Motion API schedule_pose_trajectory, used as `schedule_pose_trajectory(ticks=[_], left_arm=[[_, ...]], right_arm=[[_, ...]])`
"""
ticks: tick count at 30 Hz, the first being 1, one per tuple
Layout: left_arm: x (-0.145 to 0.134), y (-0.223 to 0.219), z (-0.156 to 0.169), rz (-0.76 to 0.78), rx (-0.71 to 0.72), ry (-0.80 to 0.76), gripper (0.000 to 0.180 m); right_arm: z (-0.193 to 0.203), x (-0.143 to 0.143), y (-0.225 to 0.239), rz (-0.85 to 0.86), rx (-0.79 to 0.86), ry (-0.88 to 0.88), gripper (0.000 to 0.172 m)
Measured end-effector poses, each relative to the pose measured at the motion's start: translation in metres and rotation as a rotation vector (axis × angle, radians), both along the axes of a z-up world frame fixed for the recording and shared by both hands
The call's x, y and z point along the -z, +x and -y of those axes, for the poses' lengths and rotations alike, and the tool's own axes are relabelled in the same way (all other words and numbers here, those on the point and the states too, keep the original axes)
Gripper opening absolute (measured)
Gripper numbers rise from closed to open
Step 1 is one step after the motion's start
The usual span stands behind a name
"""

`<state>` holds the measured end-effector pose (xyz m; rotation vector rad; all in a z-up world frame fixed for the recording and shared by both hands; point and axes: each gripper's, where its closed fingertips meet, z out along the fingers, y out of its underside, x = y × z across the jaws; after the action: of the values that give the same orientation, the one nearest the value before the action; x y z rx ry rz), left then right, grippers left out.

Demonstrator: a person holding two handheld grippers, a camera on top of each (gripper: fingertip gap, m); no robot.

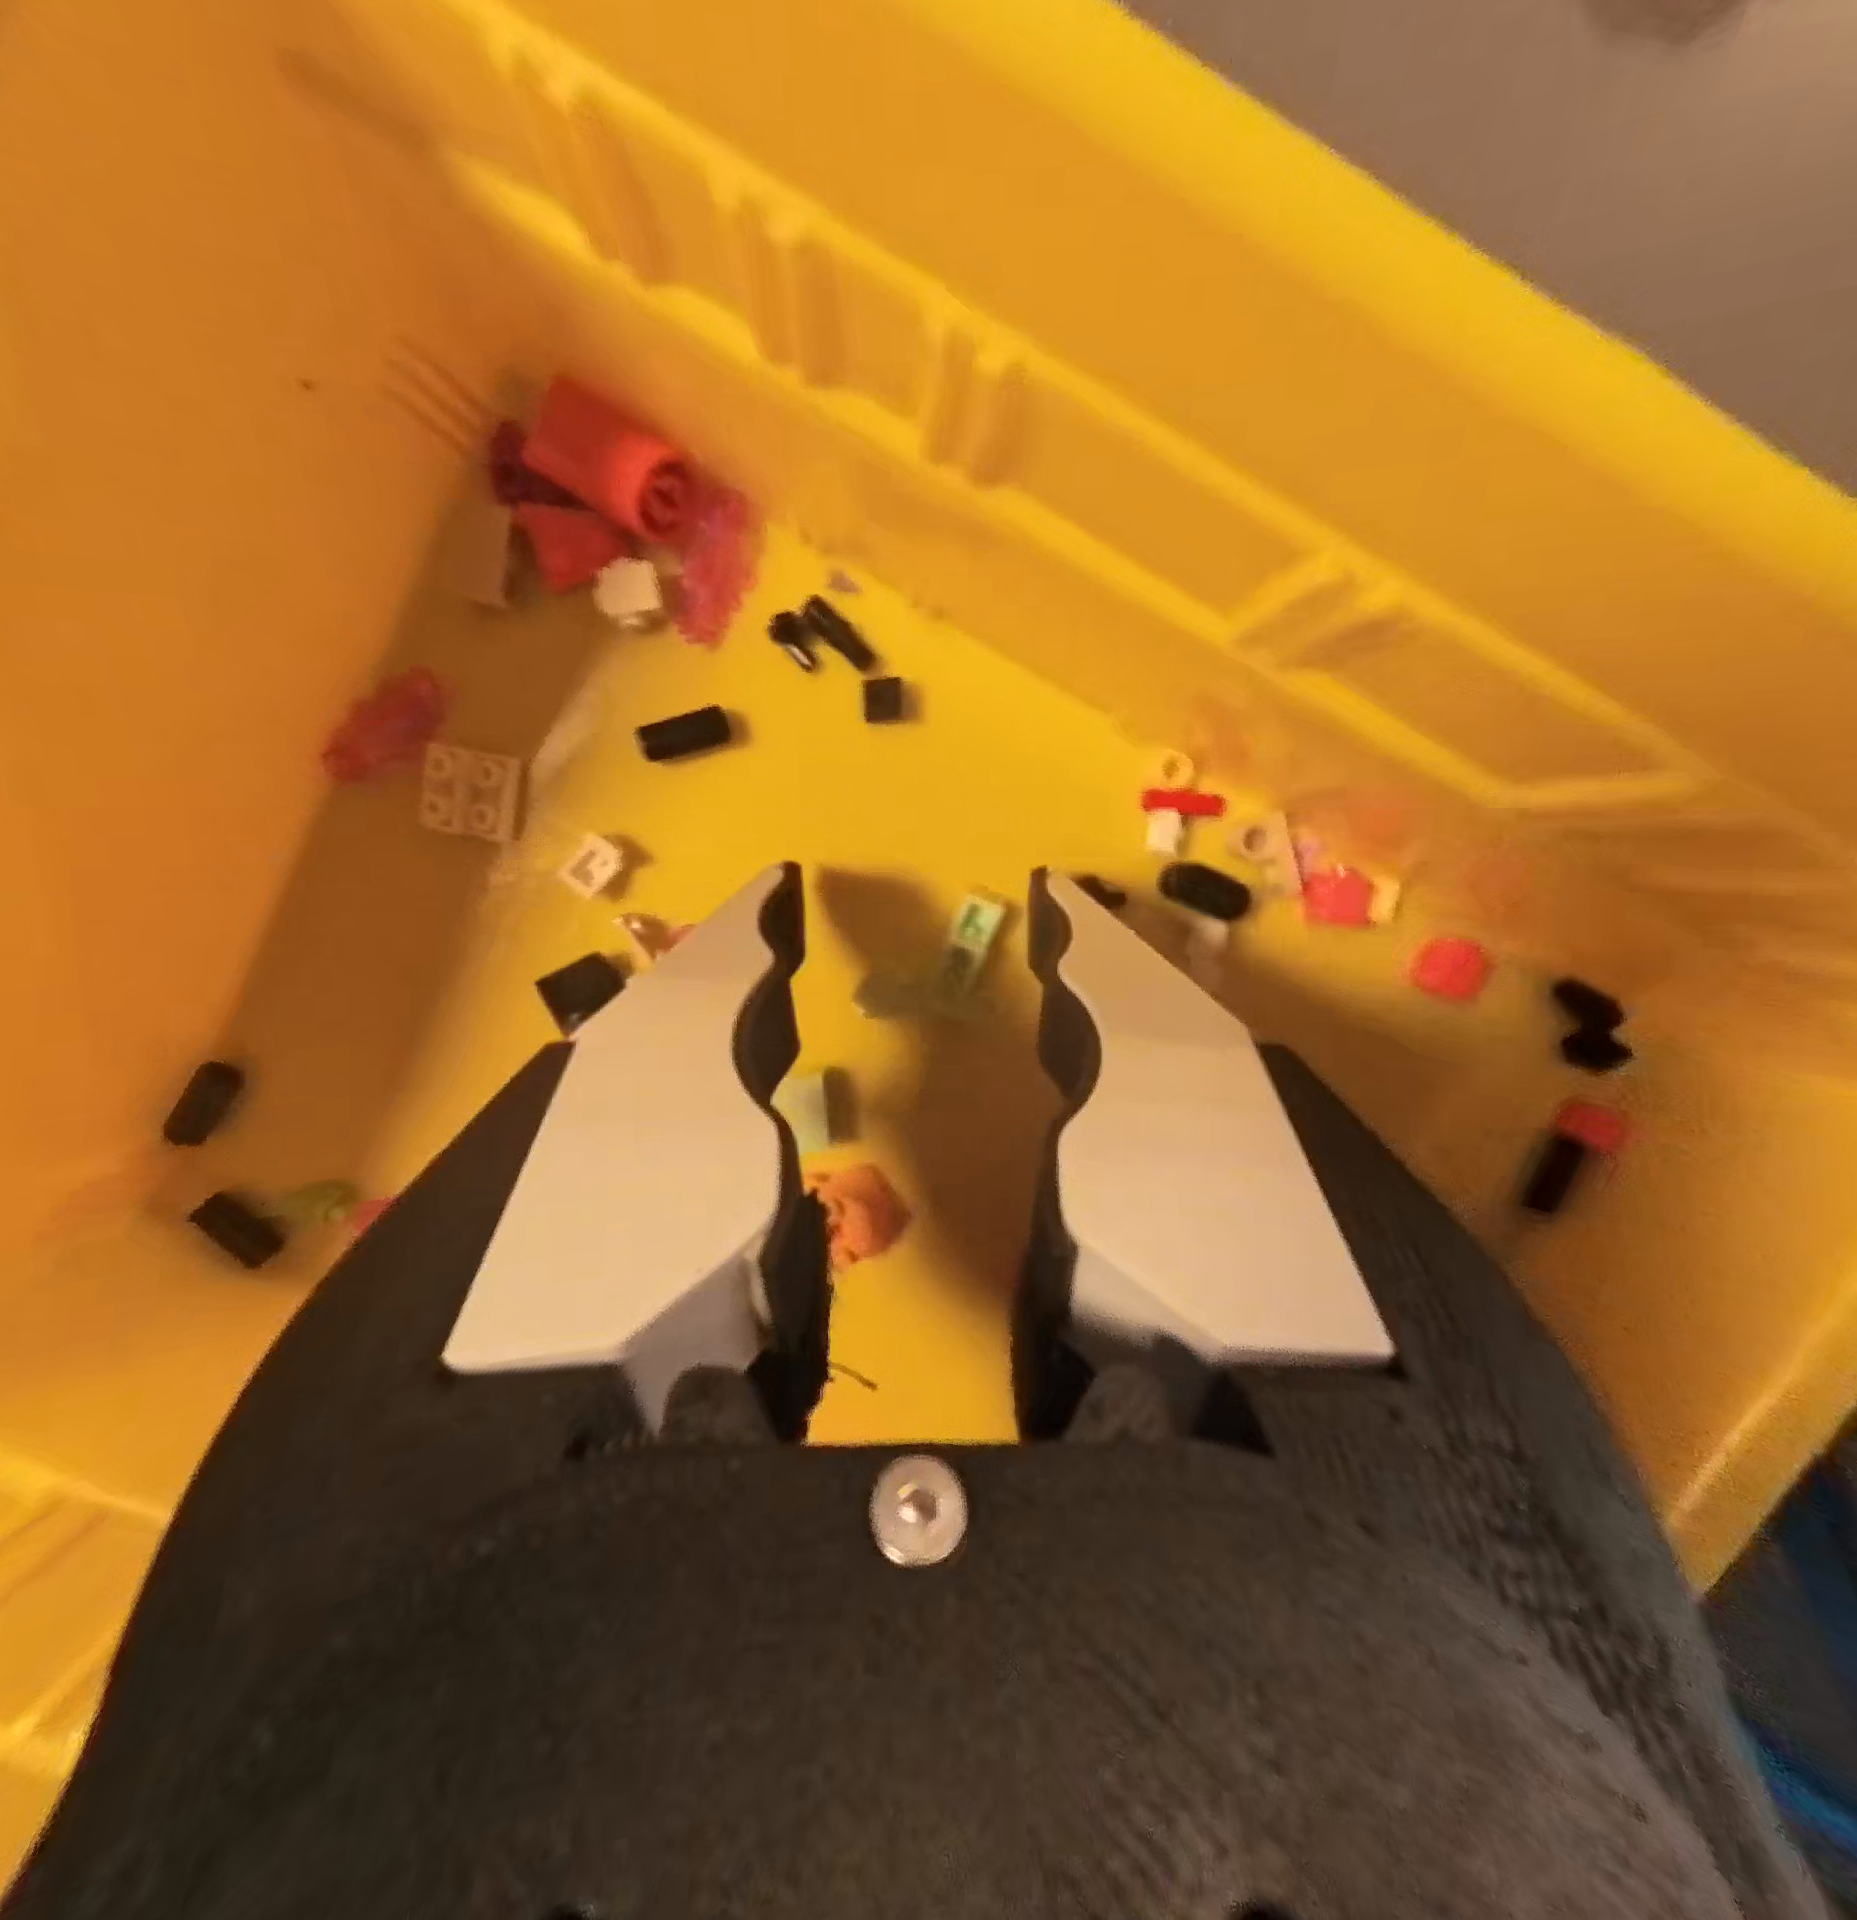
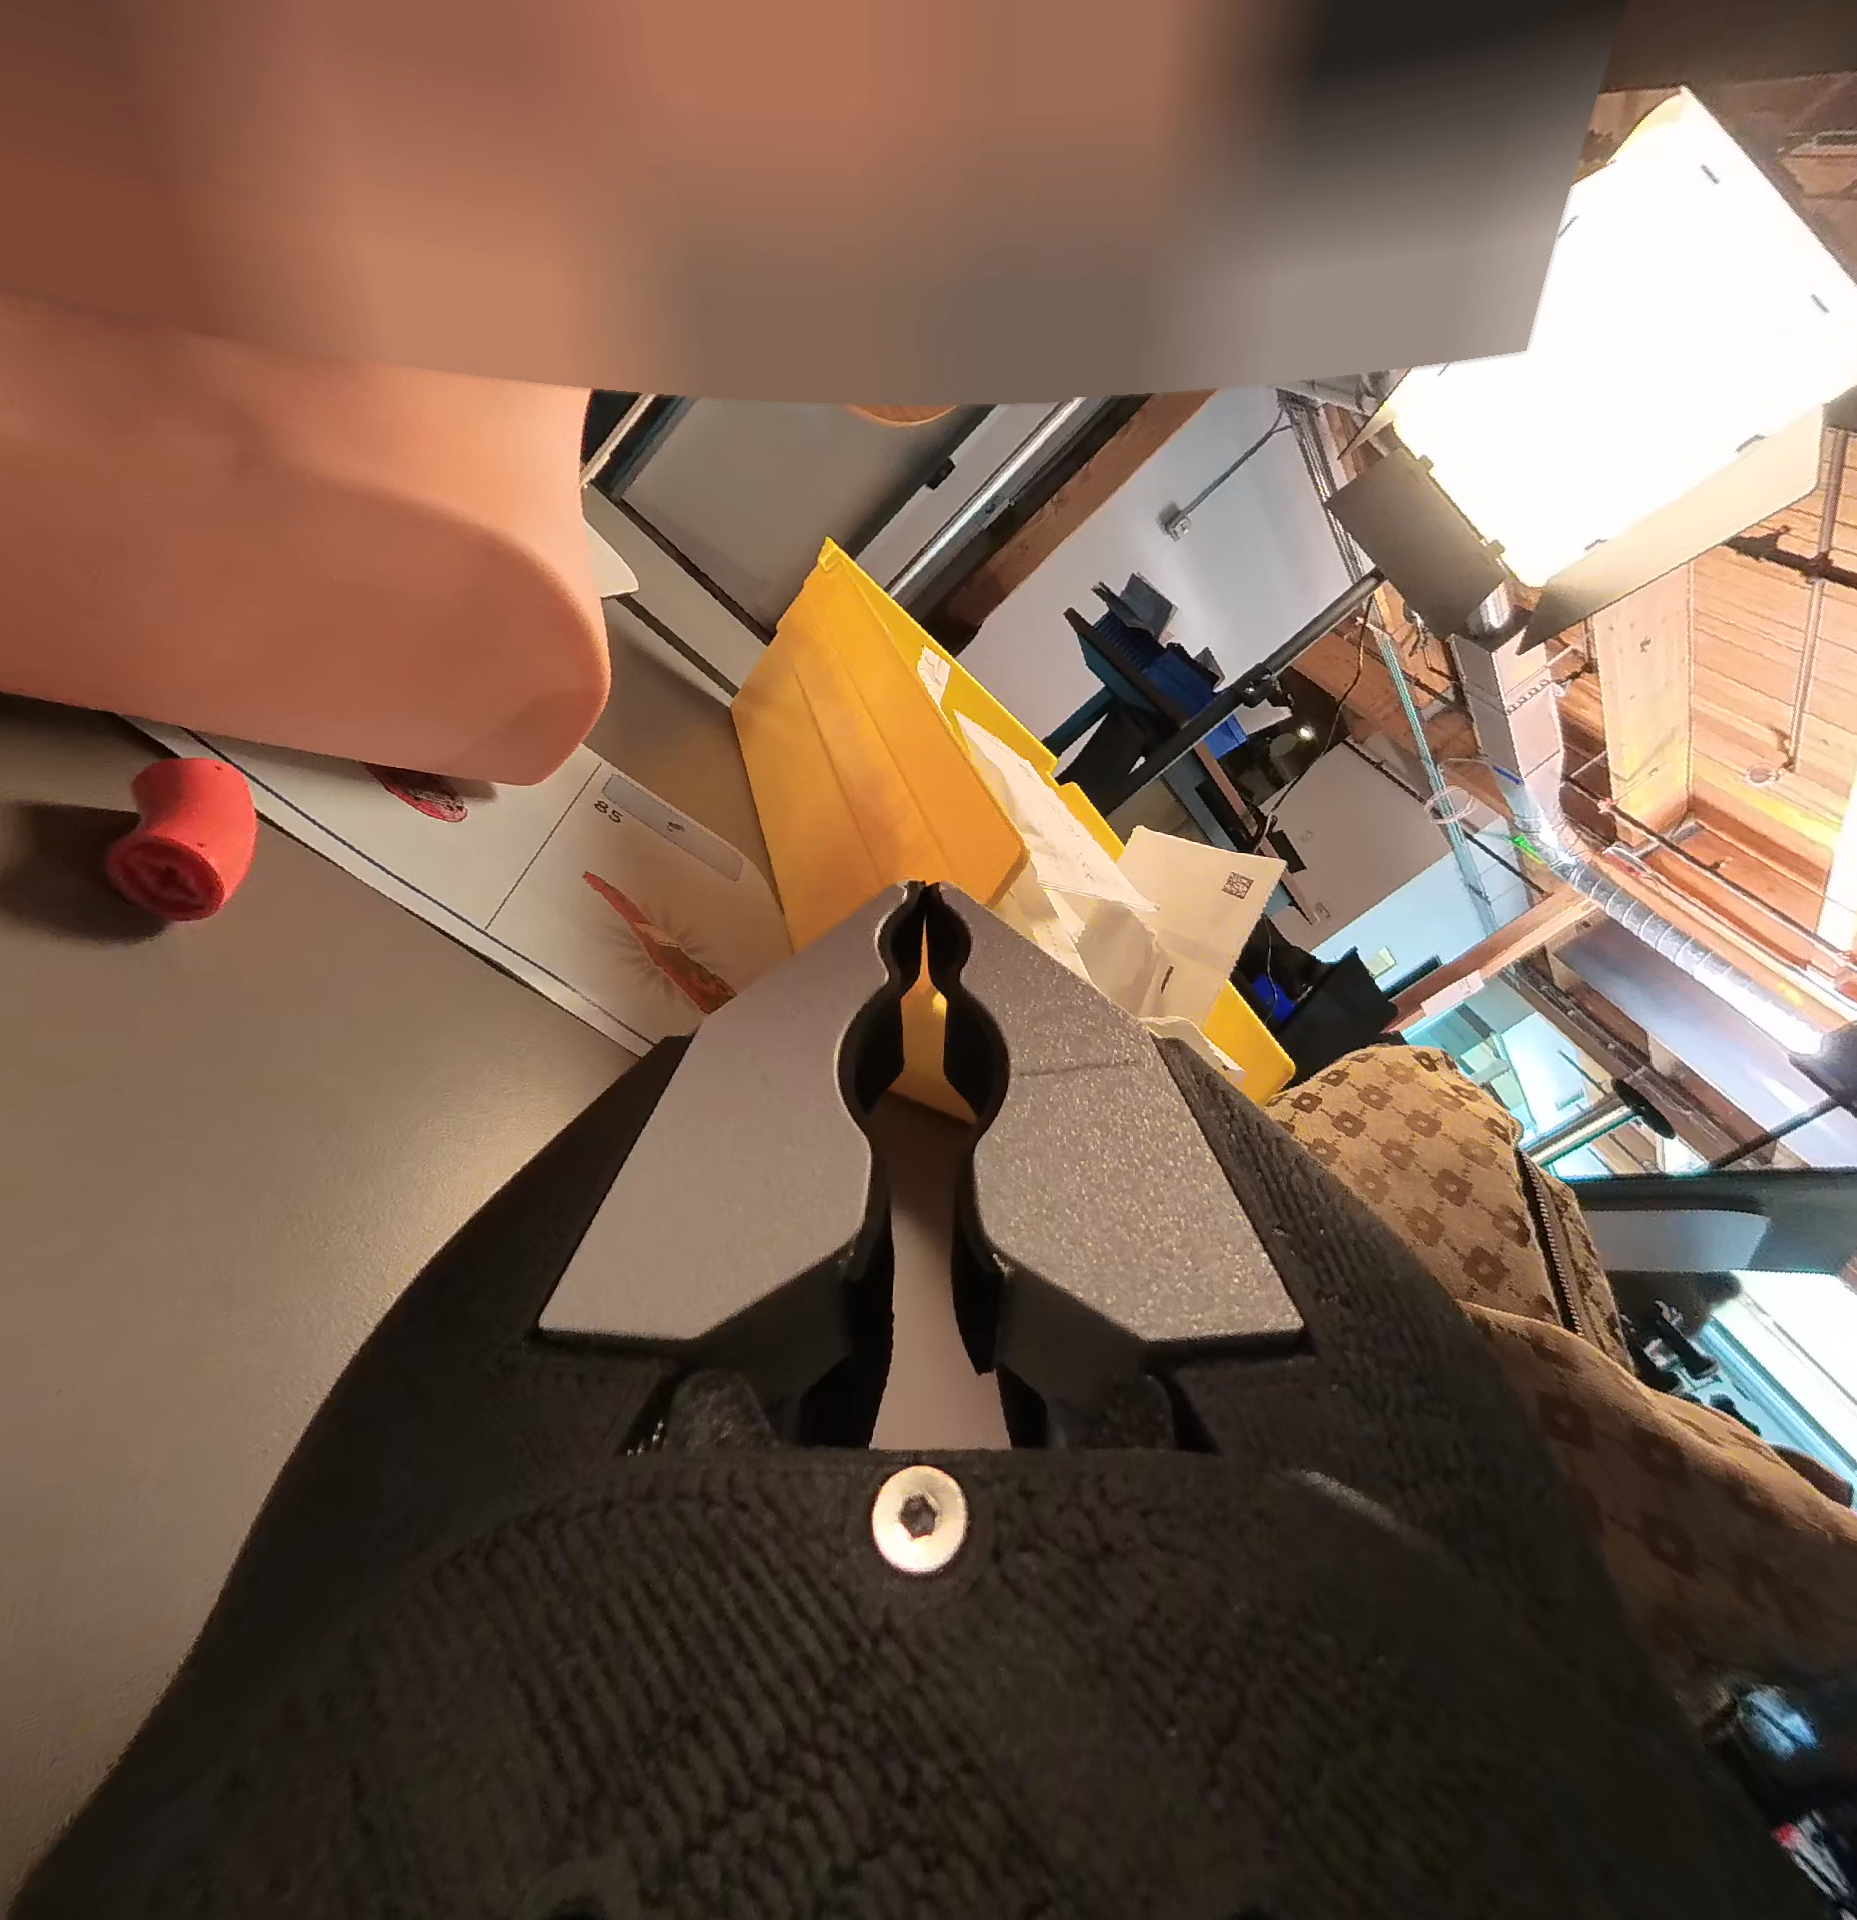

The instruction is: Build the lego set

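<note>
My left gripper (image 1: 916, 883) is open inside a yellow bin (image 1: 228, 416) and holds nothing. It hangs above the bin floor, where small toy bricks lie scattered. A light green brick (image 1: 971, 935) lies on the floor below the gap between the fingers. A pale green piece (image 1: 822, 1107) and an orange piece (image 1: 862, 1210) lie nearer the gripper's body. Black bricks (image 1: 683, 732), a grey square brick (image 1: 472, 790) and a red heap (image 1: 602, 488) lie farther off. My right gripper (image 2: 926, 891) is shut with nothing between its tips, above a grey table (image 2: 228, 1143).
In the right wrist view a second yellow bin (image 2: 882, 748) with white paper bags (image 2: 1163, 914) stands ahead. A printed sheet (image 2: 591, 862) and a red curved piece (image 2: 181, 836) lie on the table. A person's peach sleeve (image 2: 280, 582) is at upper left. A brown patterned bag (image 2: 1423, 1195) is right. There is about 65 cm between the tips of the two grippers.
</note>
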<state>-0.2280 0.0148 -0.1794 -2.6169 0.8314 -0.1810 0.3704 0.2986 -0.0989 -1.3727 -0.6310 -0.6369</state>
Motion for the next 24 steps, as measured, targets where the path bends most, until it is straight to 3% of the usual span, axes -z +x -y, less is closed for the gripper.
schedule_pose_trajectory(ticks=[4,9,18,22,24], left_arm=[[-0.001,0.011,0.016,-0.017,0.137,0.049,0.033],[-0.011,0.013,0.021,-0.020,0.144,0.125,0.022],[-0.002,0.022,0.045,0.040,0.184,-0.017,0.028],[-0.003,0.016,0.050,-0.008,0.177,-0.012,0.027],[-0.012,0.024,0.050,0.042,0.177,0.018,0.028]], right_arm=[[0.000,0.000,0.000,0.001,0.003,-0.001,0.000],[-0.001,0.001,-0.001,0.007,0.002,-0.007,0.000],[0.000,0.002,-0.006,0.012,-0.008,-0.008,0.000],[-0.001,0.002,-0.008,0.015,-0.011,-0.011,0.000],[-0.001,0.002,-0.008,0.014,-0.009,-0.010,0.000]])
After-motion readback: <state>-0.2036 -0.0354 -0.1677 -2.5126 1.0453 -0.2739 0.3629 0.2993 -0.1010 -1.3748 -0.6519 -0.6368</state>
